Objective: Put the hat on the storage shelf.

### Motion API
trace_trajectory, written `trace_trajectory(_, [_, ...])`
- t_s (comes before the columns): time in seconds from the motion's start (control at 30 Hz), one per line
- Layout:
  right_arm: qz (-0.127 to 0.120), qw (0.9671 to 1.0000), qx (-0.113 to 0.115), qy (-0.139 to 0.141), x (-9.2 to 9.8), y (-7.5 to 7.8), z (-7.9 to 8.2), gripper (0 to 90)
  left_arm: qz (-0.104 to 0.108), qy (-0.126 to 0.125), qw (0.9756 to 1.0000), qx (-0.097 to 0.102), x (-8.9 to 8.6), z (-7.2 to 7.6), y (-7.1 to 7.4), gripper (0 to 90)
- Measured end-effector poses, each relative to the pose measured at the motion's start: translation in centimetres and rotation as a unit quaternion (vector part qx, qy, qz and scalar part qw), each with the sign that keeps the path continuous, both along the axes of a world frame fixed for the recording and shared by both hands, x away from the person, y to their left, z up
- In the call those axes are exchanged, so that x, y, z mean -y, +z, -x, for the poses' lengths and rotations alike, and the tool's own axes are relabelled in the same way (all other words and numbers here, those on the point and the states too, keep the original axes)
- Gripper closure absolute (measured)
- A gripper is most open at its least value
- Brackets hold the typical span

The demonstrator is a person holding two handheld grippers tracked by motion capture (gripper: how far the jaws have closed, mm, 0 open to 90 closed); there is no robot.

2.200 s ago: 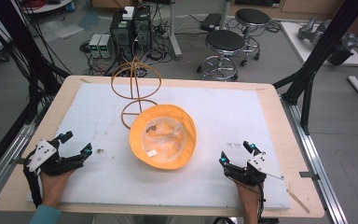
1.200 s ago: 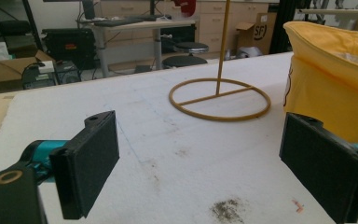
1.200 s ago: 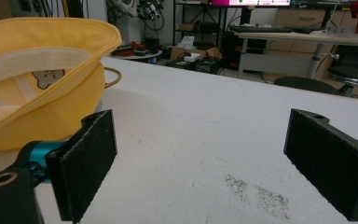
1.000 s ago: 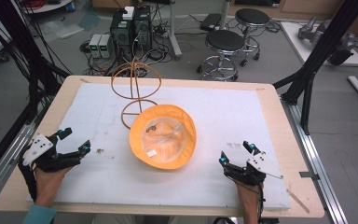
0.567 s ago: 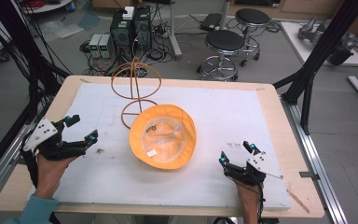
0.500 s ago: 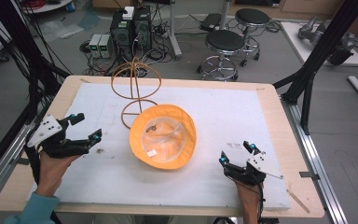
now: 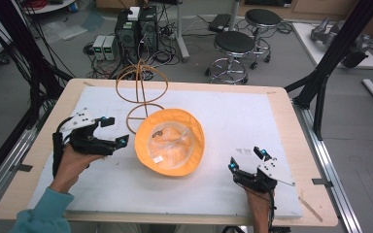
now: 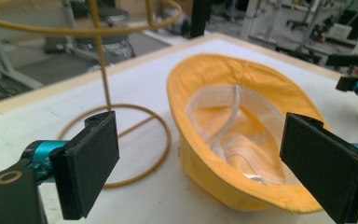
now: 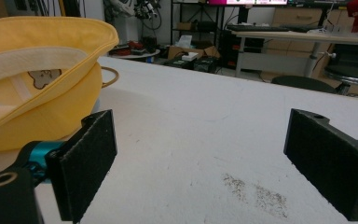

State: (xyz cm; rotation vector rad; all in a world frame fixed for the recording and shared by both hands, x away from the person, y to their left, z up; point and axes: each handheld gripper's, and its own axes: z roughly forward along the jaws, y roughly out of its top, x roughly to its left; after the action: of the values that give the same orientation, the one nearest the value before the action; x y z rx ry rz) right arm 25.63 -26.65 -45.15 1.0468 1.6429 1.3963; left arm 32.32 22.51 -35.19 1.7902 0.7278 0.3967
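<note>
A yellow bucket hat (image 7: 170,148) is lying upside down, opening upward, at the centre of the white surface (image 7: 233,116) in the high view, with a wire hat stand (image 7: 142,94) standing just behind it, toward the upper left of centre. The left gripper (image 7: 110,131) is now sitting at the left of the frame, just beside the hat's brim, having travelled up and inward from the lower left corner over the last couple of seconds. Its fingers are spread wide and grasping nothing. In the left gripper view the two black pads are framing the near edge of the hat (image 8: 242,135), with the stand's round base (image 8: 121,140) at left. The right gripper (image 7: 246,160) is resting at the lower right of the high view, unmoved over the same stretch, its fingers likewise released and empty. In the right gripper view the hat (image 9: 37,79) is filling the upper left. The left hand appears to be closing in for a grip on the brim, probably to lift the hat toward the stand; no contact is made yet.
</note>
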Motion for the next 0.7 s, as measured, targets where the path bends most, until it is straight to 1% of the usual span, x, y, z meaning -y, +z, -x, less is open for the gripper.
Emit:
trace_trajectory(0.03, [-0.001, 1.0000, -0.001, 0.001, 0.0, 0.0, 0.0, 8.3, -0.003, -0.003, 1.0000, -0.009, 0.4, -0.2, -0.1, 12.0])
trace_trajectory(0.07, [0.000, 1.0000, 0.000, 0.001, 0.0, 0.0, 0.0, 8.3, -0.007, 0.000, 0.9999, -0.015, 0.7, -0.4, -0.2, 12.0])
trace_trajectory(0.17, [-0.001, 1.0000, -0.001, 0.001, 0.0, 0.0, 0.0, 8.3, -0.019, 0.010, 0.9994, -0.028, 1.2, -0.8, -0.5, 12.1])
trace_trajectory(0.23, [0.000, 1.0000, 0.000, 0.001, 0.0, 0.0, 0.0, 8.3, -0.022, 0.015, 0.9990, -0.036, 1.4, -1.0, -0.7, 12.3])
trace_trajectory(0.27, [0.000, 1.0000, 0.000, 0.001, 0.0, 0.0, 0.0, 8.3, -0.029, 0.016, 0.9986, -0.041, 1.5, -1.1, -0.8, 12.3])
trace_trajectory(0.4, [0.000, 1.0000, 0.000, 0.001, 0.0, 0.0, 0.0, 8.3, -0.045, 0.021, 0.9974, -0.051, 2.0, -1.4, -1.4, 14.0])
trace_trajectory(0.47, [0.000, 1.0000, 0.000, 0.001, 0.0, 0.0, 0.0, 8.3, -0.043, 0.024, 0.9971, -0.057, 2.2, -1.5, -1.7, 20.1])
trace_trajectory(0.5, [-0.001, 1.0000, -0.002, 0.003, -0.1, 0.0, 0.0, 8.3, -0.045, 0.021, 0.9969, -0.061, 2.3, -1.6, -1.9, 22.6])
trace_trajectory(0.57, [-0.001, 1.0000, -0.002, 0.003, -0.1, 0.0, 0.0, 8.3, -0.051, 0.019, 0.9963, -0.066, 2.7, -1.7, -2.4, 23.1])
trace_trajectory(0.63, [0.000, 1.0000, -0.002, 0.003, 0.0, 0.0, 0.0, 8.3, -0.048, 0.022, 0.9957, -0.076, 2.9, -1.8, -2.9, 24.1])
trace_trajectory(0.7, [0.002, 1.0000, -0.002, 0.003, 0.0, 0.0, 0.0, 8.3, -0.049, 0.018, 0.9947, -0.088, 3.1, -1.9, -3.4, 24.3])
